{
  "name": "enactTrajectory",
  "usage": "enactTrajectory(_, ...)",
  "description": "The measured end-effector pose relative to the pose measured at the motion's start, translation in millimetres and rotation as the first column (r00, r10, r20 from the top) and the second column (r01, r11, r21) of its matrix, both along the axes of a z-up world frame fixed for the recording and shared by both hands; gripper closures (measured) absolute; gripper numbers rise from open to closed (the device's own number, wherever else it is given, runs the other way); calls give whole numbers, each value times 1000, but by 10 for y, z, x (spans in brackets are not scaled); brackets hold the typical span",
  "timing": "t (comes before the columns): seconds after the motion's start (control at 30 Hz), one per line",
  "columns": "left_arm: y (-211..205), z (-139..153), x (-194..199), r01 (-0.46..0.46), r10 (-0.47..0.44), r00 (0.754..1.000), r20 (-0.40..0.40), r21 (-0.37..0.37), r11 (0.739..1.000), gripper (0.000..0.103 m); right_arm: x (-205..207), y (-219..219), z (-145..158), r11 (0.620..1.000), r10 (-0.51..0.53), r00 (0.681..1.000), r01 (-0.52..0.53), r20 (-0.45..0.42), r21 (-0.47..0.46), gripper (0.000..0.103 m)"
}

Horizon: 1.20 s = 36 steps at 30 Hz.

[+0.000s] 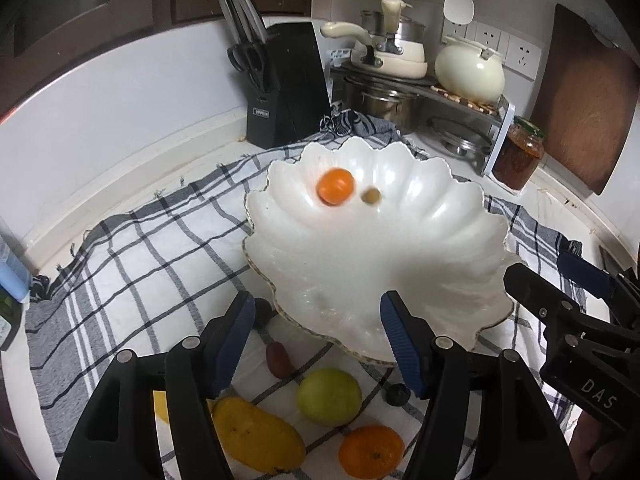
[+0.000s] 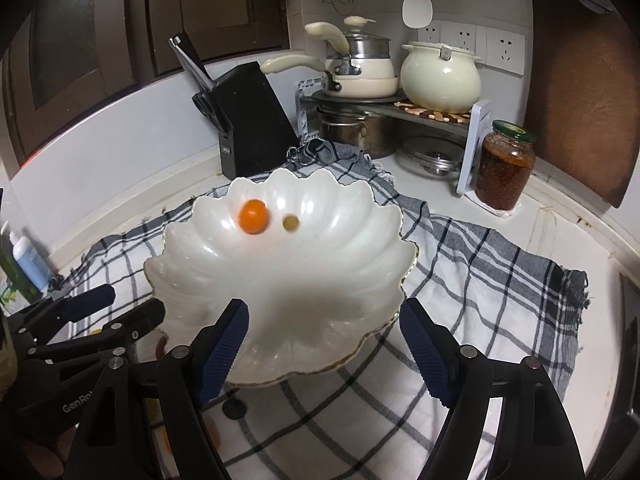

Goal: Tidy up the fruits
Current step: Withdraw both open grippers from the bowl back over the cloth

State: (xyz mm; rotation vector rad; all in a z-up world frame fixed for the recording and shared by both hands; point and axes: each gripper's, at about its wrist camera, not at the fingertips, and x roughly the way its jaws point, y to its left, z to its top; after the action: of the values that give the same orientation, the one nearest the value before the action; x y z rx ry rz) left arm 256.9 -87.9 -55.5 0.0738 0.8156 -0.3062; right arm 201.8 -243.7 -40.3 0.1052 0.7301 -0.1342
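Observation:
A white scalloped bowl (image 1: pixel 400 264) sits on a checked cloth (image 1: pixel 132 264). In it lie a small orange fruit (image 1: pixel 335 186) and a small greenish-tan fruit (image 1: pixel 371 195); both look blurred. They show in the right wrist view too: bowl (image 2: pixel 320 280), orange fruit (image 2: pixel 253 216), small fruit (image 2: pixel 291 223). My left gripper (image 1: pixel 318 342) is open and empty over the bowl's near rim. Below it on the cloth lie a yellow mango (image 1: pixel 256 436), a green fruit (image 1: pixel 329 397), an orange (image 1: pixel 371 452), a red grape (image 1: pixel 279 358) and a dark berry (image 1: pixel 396 394). My right gripper (image 2: pixel 324 350) is open and empty at the bowl's near edge.
A black knife block (image 1: pixel 286 88) stands behind the bowl. A rack with pots (image 1: pixel 400 80) and a cream kettle (image 1: pixel 470 70) is at the back right, with a jar of red sauce (image 1: pixel 518 156) and a wooden board (image 1: pixel 588 104). Bottles (image 2: pixel 24 264) stand at the left.

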Motion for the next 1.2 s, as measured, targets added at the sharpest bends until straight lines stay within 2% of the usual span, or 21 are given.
enactTrajectory(0.37, 180, 246, -314, -25, 26, 998, 52, -20, 999, 32, -269, 114, 243, 1000, 3, 999, -2, 38, -23, 24)
enactTrajectory(0.5, 246, 310, -434, -44, 45, 996, 71, -24, 999, 23, -370, 169, 294, 1000, 8, 999, -6, 49, -30, 24)
enactTrajectory(0.6, 289, 344, -510, -55, 57, 995, 81, -28, 998, 21, -432, 199, 311, 999, 9, 999, -8, 54, -31, 20)
enactTrajectory(0.97, 419, 314, -703, -101, 103, 991, 80, -31, 994, 13, -581, 286, 301, 999, 18, 998, -16, 56, -40, 17)
enactTrajectory(1.2, 545, 283, -844, -141, 142, 986, 83, -25, 990, 12, -637, 371, 259, 999, 37, 998, -35, 52, -37, 17)
